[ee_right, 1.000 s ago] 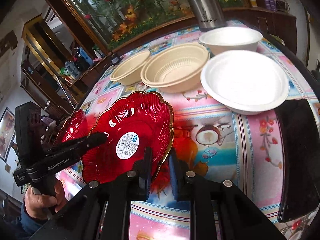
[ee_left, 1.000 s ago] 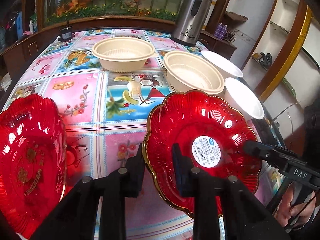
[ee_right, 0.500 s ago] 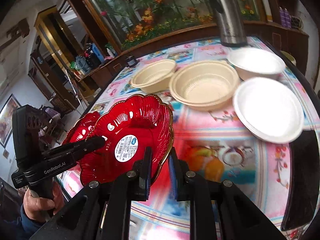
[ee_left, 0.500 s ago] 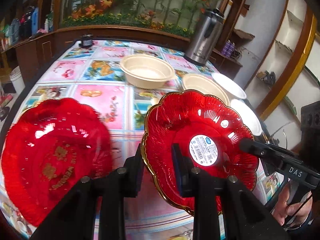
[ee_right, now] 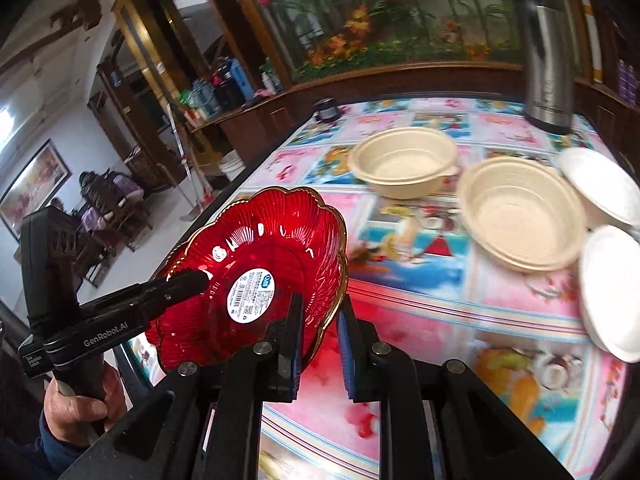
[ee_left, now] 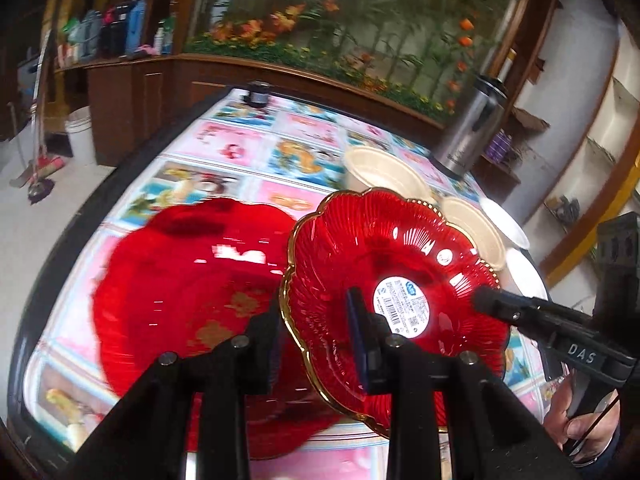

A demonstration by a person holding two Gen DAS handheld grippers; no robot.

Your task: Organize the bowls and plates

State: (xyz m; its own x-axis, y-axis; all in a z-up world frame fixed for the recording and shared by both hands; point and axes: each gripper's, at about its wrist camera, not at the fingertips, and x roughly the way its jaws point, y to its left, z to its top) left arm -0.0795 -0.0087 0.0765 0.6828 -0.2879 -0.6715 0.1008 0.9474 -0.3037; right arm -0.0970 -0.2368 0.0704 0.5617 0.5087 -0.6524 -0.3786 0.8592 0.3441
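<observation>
Obs.: scalloped red plate [ee_left: 400,280], gold rim and barcode sticker in the well, is held clear of the table [ee_right: 440,312], tilted, by both tools at once. Left hand-held gripper [ee_left: 316,344] is clamped on the plate's near-left rim, one pad inside the well, one beneath. Right hand-held gripper [ee_right: 318,344] is clamped on the opposite rim; its fingers also show in the left view, reaching in from the right.

A second red plate [ee_left: 180,288] with gold lettering lies flat on the table, just left of and below the held one. Likely target for stacking.

Elsewhere on the table: two beige bowls [ee_right: 404,164], two white bowls [ee_right: 600,188] near the right edge, a steel flask [ee_right: 546,60] at the far end.

Risks, as I judge them:
- Both grips sit on a thin, glossy, ribbed rim. If the two hands drift apart or twist unevenly, the plate could slip out of one clamp and swing.
- Lowered off-centre, the scallops would not nest; the plate could rock or skid.
- Releasing one side early could drop an edge hard onto the lower plate, chipping it if brittle.
</observation>
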